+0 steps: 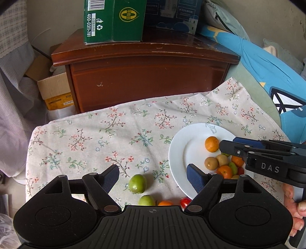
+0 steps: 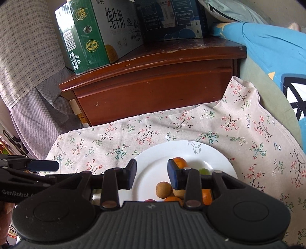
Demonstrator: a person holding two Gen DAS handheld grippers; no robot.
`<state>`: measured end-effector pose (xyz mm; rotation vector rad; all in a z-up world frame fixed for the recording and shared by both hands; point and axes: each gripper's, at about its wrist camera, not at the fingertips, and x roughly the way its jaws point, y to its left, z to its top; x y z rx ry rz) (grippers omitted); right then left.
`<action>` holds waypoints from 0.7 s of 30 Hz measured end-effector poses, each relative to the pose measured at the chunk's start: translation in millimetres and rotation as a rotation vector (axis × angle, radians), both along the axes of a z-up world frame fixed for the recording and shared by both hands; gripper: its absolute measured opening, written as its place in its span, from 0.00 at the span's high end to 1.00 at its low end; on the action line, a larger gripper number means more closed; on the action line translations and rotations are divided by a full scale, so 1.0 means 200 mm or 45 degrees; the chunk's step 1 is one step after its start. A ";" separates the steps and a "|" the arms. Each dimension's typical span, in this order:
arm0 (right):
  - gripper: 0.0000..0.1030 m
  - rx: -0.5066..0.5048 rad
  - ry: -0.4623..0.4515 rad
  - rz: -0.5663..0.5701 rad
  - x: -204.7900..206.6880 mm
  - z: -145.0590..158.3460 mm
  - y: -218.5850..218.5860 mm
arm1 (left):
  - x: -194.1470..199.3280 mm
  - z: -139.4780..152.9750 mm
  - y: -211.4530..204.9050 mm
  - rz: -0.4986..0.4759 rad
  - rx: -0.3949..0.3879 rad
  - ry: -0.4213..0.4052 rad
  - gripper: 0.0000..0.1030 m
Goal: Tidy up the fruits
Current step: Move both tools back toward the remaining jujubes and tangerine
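A white plate (image 1: pixel 181 145) on the floral cloth (image 1: pixel 86 138) holds an orange (image 1: pixel 212 144), brown fruits (image 1: pixel 211 163), more oranges and green fruits. Loose on the cloth lie a green fruit (image 1: pixel 138 183), a second green fruit (image 1: pixel 146 200), an orange (image 1: pixel 165 202) and a red tomato (image 1: pixel 185 202). My left gripper (image 1: pixel 153 178) is open above the first green fruit, pads apart from it. My right gripper (image 2: pixel 153 172) hovers over the plate (image 2: pixel 149 159), open with a narrow gap and nothing in it; its body hides some of the fruit. It also shows from the side (image 1: pixel 227 143).
A wooden nightstand (image 1: pixel 149 76) stands behind the cloth, with a green carton (image 1: pixel 114 19) and a blue carton (image 1: pixel 172 13) on top. A cardboard box (image 1: pixel 55 90) sits on the floor at left. Blue bedding (image 1: pixel 267 72) lies at right. A hand (image 1: pixel 294 206) holds the right gripper.
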<state>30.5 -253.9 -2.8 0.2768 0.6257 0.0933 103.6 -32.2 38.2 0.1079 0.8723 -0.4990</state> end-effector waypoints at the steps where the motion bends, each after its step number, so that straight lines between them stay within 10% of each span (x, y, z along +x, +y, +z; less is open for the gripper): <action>1: 0.65 -0.002 -0.005 0.010 -0.02 0.01 0.01 | 0.00 0.01 0.02 0.011 -0.004 0.000 0.23; 21: 0.64 -0.087 0.074 0.416 -0.09 -0.15 0.42 | 0.10 -0.09 0.16 0.193 0.047 0.106 0.17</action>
